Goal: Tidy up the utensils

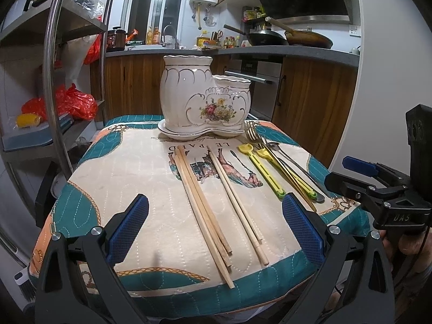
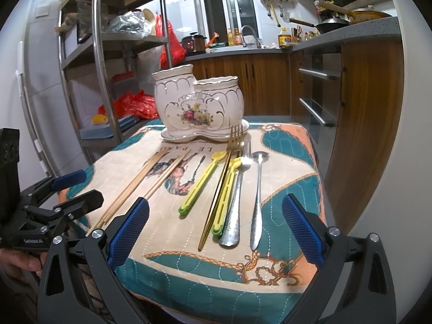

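Both the left tongs (image 1: 215, 225) and the right tongs (image 2: 215, 225) are spread wide, gripping nothing. Chopsticks (image 1: 205, 205), forks (image 2: 230, 183) and a spoon (image 2: 257, 189) lie flat on the worktop (image 1: 108, 189) near the white holder (image 1: 205, 97).

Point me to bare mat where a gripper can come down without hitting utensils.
Free: the mat's left strip, bordered by the chopsticks and mat edge; also the right strip beyond the silver spoon. Crowded: the gold fork, yellow utensils and silver fork bunch together; the ceramic holder fills the far end.
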Available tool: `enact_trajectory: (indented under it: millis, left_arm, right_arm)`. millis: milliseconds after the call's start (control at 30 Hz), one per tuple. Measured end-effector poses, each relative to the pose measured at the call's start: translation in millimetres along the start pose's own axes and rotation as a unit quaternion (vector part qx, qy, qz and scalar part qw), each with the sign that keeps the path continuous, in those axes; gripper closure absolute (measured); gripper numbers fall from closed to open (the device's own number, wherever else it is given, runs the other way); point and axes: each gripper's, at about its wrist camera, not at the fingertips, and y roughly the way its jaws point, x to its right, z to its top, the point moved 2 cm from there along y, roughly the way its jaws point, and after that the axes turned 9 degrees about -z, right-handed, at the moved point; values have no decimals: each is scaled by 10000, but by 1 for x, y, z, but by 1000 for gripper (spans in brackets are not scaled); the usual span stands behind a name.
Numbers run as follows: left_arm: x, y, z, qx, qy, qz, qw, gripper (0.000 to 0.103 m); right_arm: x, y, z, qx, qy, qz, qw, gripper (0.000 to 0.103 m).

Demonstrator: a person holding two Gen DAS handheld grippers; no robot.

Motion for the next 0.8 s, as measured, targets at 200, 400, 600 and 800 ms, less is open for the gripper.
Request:
enact_trajectory:
  millis: [200, 400, 600, 800]
  left_arm:
    - [-7, 3, -1, -81, -124, 53, 9999, 8]
    - [-7, 6, -2, -131, -99, 107, 9998, 8]
    - [-9, 7, -2, -159, -110, 168, 9997, 8]
    - [-15, 9, -1, -196, -191, 212, 9994, 15]
  right_arm:
    - [-1, 1, 1, -22, -5, 21, 10000, 5]
    - [0, 0, 1, -27, -8, 30, 10000, 5]
    - [0, 1, 2, -21, 18, 26, 10000, 5]
    - [3, 2, 3, -24, 30, 33, 10000, 5]
